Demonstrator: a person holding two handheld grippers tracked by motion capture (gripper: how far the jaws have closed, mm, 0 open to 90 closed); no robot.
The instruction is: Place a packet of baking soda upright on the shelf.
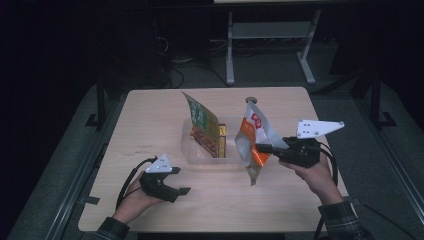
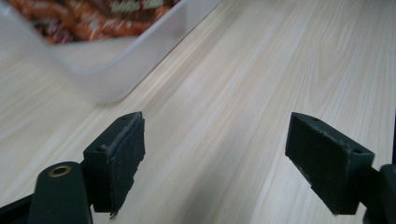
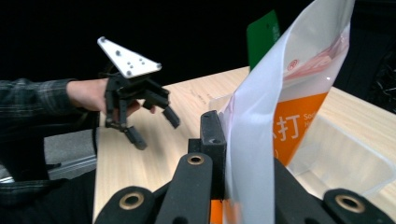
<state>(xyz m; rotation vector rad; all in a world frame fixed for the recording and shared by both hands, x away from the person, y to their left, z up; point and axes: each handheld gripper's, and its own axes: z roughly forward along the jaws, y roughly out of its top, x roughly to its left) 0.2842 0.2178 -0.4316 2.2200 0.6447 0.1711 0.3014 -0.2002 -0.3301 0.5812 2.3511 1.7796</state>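
The wooden table (image 1: 150,125) carries everything, pale grain running under both my hands. At its middle sits a clear plastic bin (image 1: 192,150), shallow and open-topped; in my left gripper view its rounded corner (image 2: 112,70) lies at eleven o'clock of the jaws, apart from them.

Leaning upright in the bin is a green food packet (image 1: 202,125), its top corner pointing to twelve o'clock and its printed face turned toward nine. A small yellow box (image 1: 222,142) stands just beside it, at its three o'clock, inside the same bin.

The orange-and-white pouch (image 1: 252,137) hangs in the air at the bin's three-o'clock edge, tilted, its lower end over the table near the bin's front corner. My right gripper (image 1: 265,148) is clamped on it from the three-o'clock side; in the right gripper view the white edge of the pouch (image 3: 261,140) stands pinched between my two black jaws.

My left gripper (image 1: 181,192) rests low at the table's seven o'clock, well apart from the bin, jaws spread wide with only bare wood between them. From the right gripper view it (image 3: 154,126) shows the same, fingers splayed and holding nothing.
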